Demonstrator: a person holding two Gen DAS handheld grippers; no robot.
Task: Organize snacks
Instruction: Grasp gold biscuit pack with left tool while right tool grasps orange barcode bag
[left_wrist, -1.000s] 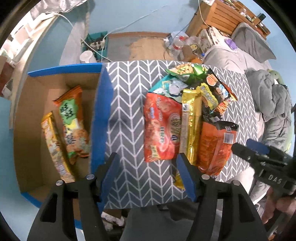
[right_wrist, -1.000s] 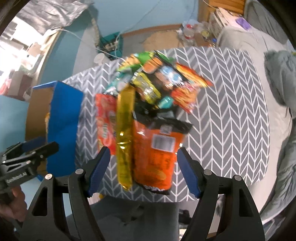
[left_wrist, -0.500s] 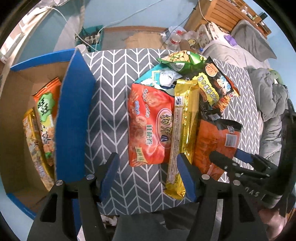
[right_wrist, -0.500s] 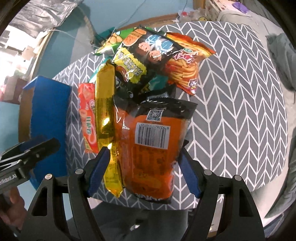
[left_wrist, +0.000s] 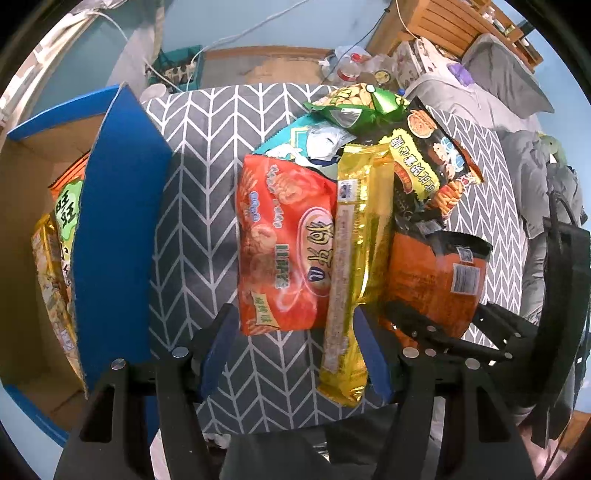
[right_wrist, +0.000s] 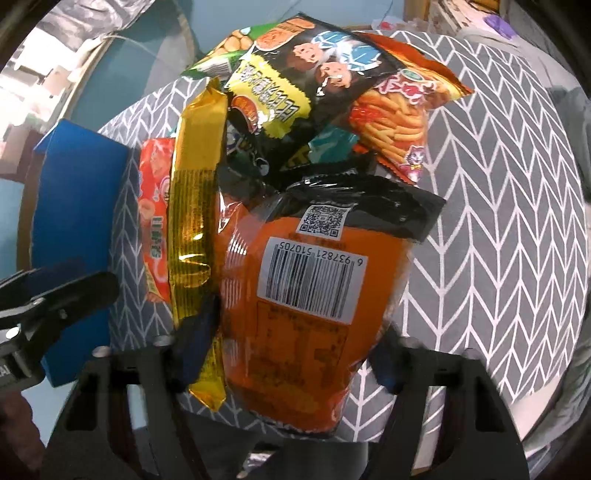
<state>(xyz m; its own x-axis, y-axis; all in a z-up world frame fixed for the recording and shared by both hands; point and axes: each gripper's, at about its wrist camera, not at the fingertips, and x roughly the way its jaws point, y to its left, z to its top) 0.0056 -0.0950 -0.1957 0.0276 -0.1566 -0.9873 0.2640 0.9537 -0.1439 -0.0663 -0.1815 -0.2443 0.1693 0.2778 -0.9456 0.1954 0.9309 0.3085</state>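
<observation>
- found the right gripper (right_wrist: 291, 350) pointing steeply down over the snack pile, its jaws closing with the orange bag (right_wrist: 306, 295) between them.
- saw both blue pads against the sides of that bag's lower half, barcode side up; read it as a grip just taken.
- found the left gripper (left_wrist: 293, 350) pointing straight down, jaws about half open and holding nothing.
- noted the lower edge of the red bag (left_wrist: 284, 251) just above the gap between its fingers, and the bottom end of the long gold packet (left_wrist: 354, 258) lying inside that gap, close to the right-hand finger; could not tell any touch there.
- saw the gold packet lying lengthwise between the red bag and the orange bag, overlapping the edges of both.
- placed the whole pile on the grey chevron cloth (left_wrist: 207, 184) covering the table.
- counted more bags at the far end of the pile: a black-and-yellow bag (right_wrist: 295, 85), a fries bag (right_wrist: 395, 122) beside it, a green bag (left_wrist: 354, 103) furthest back, and a teal packet (left_wrist: 314, 140) tucked under the others.
- found a cardboard box (left_wrist: 118, 221) with blue outer faces just beside the cloth, on the left gripper's side, one flap standing up.
- made out two packets (left_wrist: 62, 206) already inside the box, one orange and green, one yellowish, both lying along its wall.
</observation>
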